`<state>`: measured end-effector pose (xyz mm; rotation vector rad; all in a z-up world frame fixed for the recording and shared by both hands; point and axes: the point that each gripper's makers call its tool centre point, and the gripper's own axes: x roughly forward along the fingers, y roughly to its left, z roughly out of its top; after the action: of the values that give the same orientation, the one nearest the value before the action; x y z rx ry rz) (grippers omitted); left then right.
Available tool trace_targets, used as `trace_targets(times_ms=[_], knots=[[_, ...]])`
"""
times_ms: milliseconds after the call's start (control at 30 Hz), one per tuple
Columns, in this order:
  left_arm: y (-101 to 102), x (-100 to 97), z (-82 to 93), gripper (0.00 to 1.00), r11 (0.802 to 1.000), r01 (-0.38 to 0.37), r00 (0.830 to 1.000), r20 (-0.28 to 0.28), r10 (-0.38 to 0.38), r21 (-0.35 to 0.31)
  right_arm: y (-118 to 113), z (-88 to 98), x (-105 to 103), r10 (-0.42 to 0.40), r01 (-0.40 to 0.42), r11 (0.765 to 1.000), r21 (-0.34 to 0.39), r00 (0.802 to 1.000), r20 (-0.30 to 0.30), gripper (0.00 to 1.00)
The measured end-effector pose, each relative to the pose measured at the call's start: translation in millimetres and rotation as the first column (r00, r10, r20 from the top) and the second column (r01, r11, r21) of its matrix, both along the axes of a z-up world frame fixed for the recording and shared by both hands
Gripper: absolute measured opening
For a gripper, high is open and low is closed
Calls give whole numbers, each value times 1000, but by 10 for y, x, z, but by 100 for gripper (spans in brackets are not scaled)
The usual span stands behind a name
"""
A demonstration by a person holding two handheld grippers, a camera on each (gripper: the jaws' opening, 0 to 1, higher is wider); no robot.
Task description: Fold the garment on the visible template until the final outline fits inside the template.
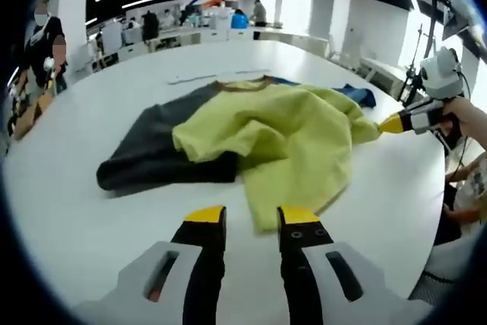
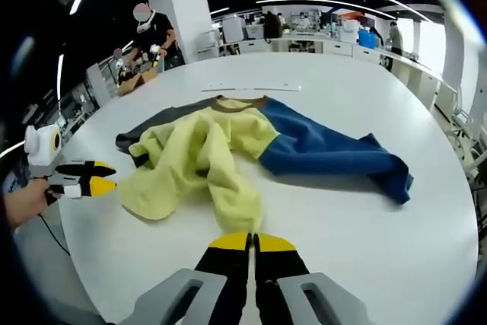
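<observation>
Garment [image 2: 228, 150] lies unlabelled; left tongs [image 1: 252, 217] parted, right tongs [image 2: 252, 242] pinch its hem.

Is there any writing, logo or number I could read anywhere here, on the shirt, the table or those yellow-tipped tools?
None can be read.
The garment shows plain yellow, blue and dark panels, no print.
The white table bears no legible marks.
The left gripper and right gripper carry no visible labels.
Background signs are too small and blurred.
</observation>
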<state>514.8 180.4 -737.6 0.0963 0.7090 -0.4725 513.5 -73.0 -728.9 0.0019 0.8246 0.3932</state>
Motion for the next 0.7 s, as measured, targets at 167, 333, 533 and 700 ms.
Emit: trace_targets(times_ms=[167,333,533,700], knots=[[18,-12,-97,16,1000,-23,999,-23,23,5,-7,-6,-6,1,-1,1000,-2,1000,-4,0],[-27,-50,-123,14,1000,-15,999,-30,15,-1,-17,-15,-8,-1,1,1000,-5,1000,-7,0],[-76,-63,-131,8,1000,4,1000,-28,-4,10,-26,-32,-7,-1,1,1000,-8,1000,-11,0],[-110,-74,-126,0,999,19,999,-30,-19,25,-28,-45,-8,4,-4,1000,-11,1000,-15,0]])
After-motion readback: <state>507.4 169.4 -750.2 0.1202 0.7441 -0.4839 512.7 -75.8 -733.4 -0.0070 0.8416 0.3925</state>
